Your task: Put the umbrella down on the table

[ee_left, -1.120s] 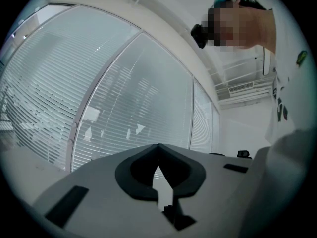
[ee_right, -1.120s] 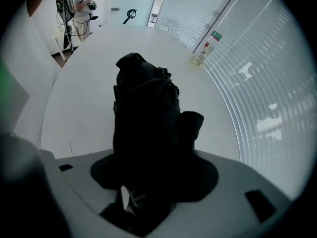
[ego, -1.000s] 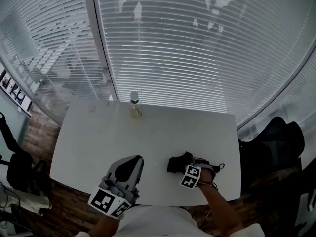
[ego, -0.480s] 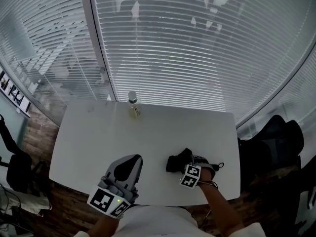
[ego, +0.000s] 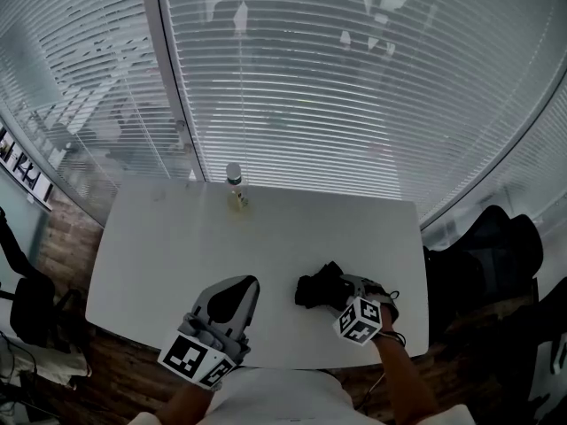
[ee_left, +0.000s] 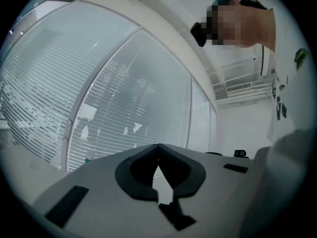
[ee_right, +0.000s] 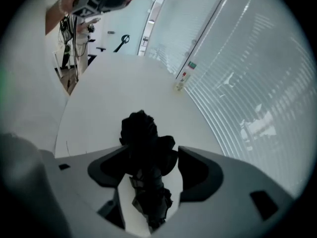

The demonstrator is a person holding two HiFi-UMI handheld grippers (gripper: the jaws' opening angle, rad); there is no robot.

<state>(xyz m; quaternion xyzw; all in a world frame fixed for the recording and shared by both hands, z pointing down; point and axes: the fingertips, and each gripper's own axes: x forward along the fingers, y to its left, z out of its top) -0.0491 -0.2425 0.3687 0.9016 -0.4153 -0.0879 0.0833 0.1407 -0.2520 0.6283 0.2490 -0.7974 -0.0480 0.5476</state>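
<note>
The head view is looking steeply down from above the near edge of the table, taking in its whole top and the blinds beyond it. The left gripper view is facing level from the table's near edge toward those blinds. The right gripper view is tilting down, close over the table, sharing its top and the bottle at its far edge with the head view.

Soft, cool daylight through the blinds; fisheye bending at edges, black vignetted corners in gripper views.

Black umbrella on white table, bottle beyond
</note>
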